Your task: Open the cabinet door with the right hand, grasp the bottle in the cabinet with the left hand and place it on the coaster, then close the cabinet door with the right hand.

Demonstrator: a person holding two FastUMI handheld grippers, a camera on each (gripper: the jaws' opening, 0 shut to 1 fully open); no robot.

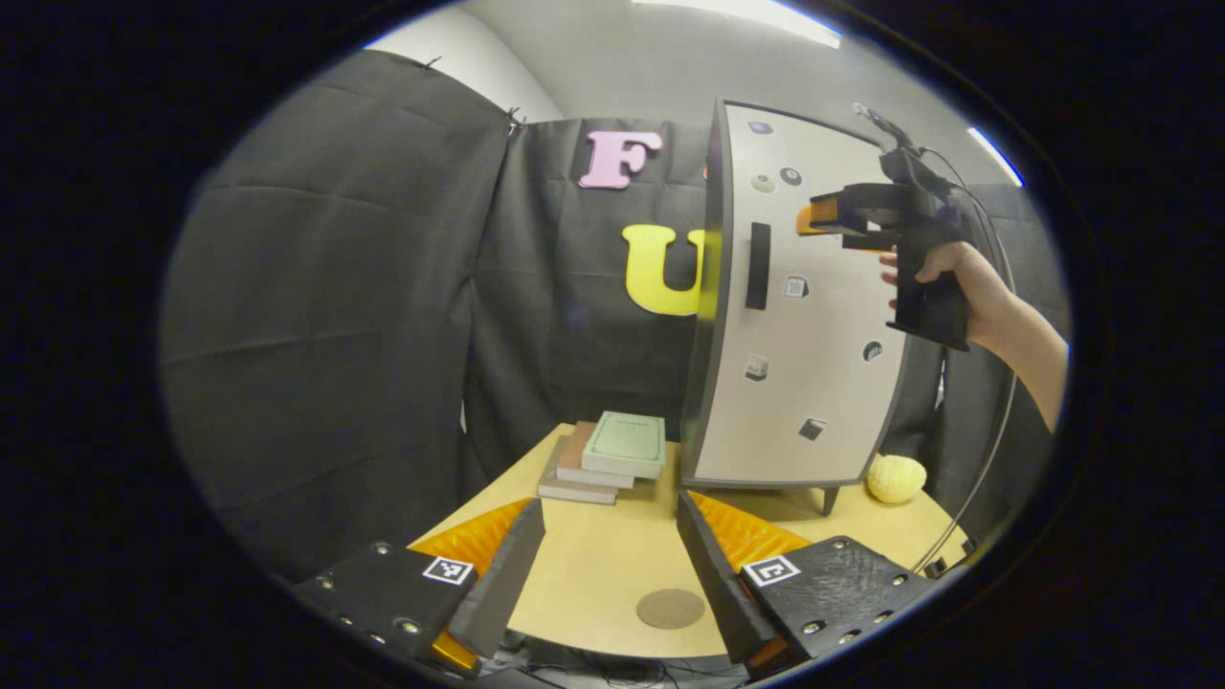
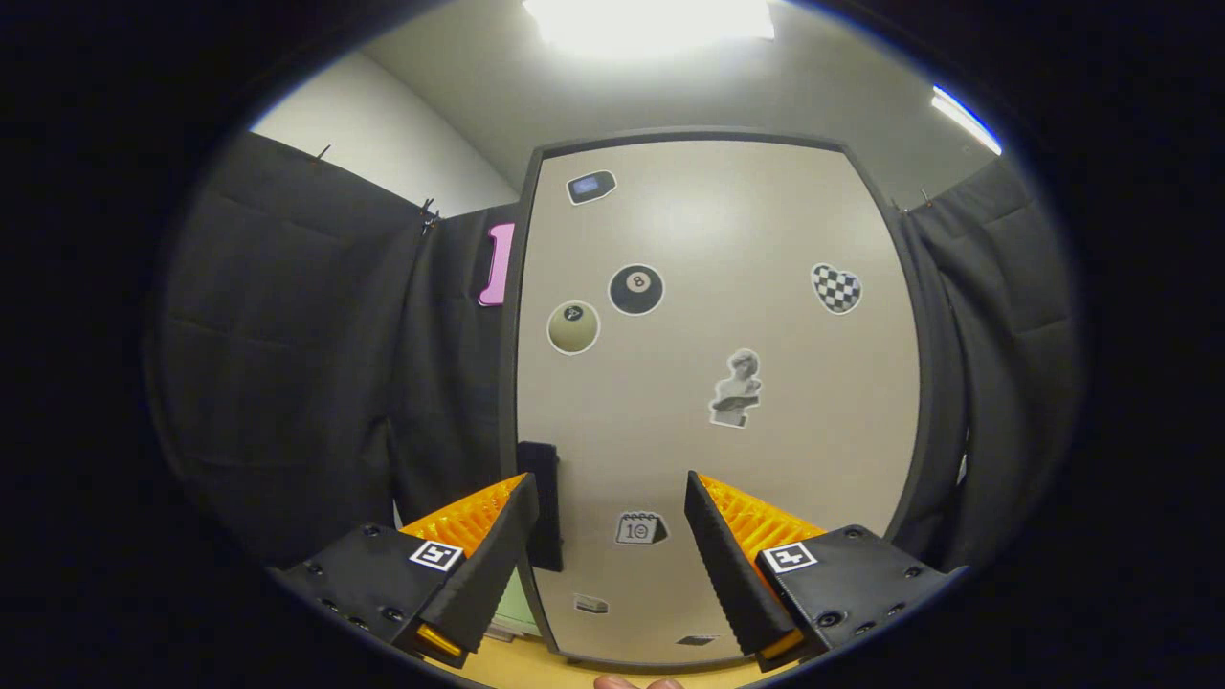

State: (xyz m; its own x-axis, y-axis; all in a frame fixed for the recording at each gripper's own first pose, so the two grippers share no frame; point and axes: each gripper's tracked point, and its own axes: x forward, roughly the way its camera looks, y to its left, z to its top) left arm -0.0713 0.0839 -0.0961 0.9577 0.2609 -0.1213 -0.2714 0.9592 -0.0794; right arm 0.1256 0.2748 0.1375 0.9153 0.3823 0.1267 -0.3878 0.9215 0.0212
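From my left gripper (image 1: 611, 550) I look across the wooden table (image 1: 593, 565), its 2 fingers spread wide apart with nothing between them; just ahead of them, near the table's front edge, lies the round brown coaster (image 1: 671, 608), bare on top; farther back a stack of 3 books (image 1: 606, 456) sits beside the cabinet (image 1: 794, 316), the green one uppermost; the cabinet stands upright on short legs, its pale door (image 1: 813, 287) shut, with a dark vertical handle (image 1: 757, 265) near the door's left edge and several small stickers scattered over the panel; a yellow sponge-like ball (image 1: 896, 478) rests on the table by the cabinet's right foot; the bottle I cannot see, the door being closed over the inside; in the left gripper view the right gripper (image 1: 828, 222) is held up in front of the door's upper part by a hand (image 1: 943, 273), close to the panel and to the right of the handle, though I cannot tell from here whether it touches; from the right gripper (image 2: 608, 536) itself I face the cabinet door (image 2: 718, 383) squarely, its 2 fingers wide apart and gripping nothing; the handle (image 2: 542, 502) stands just behind the left finger (image 2: 498, 545), outside the gap, not between the fingers.
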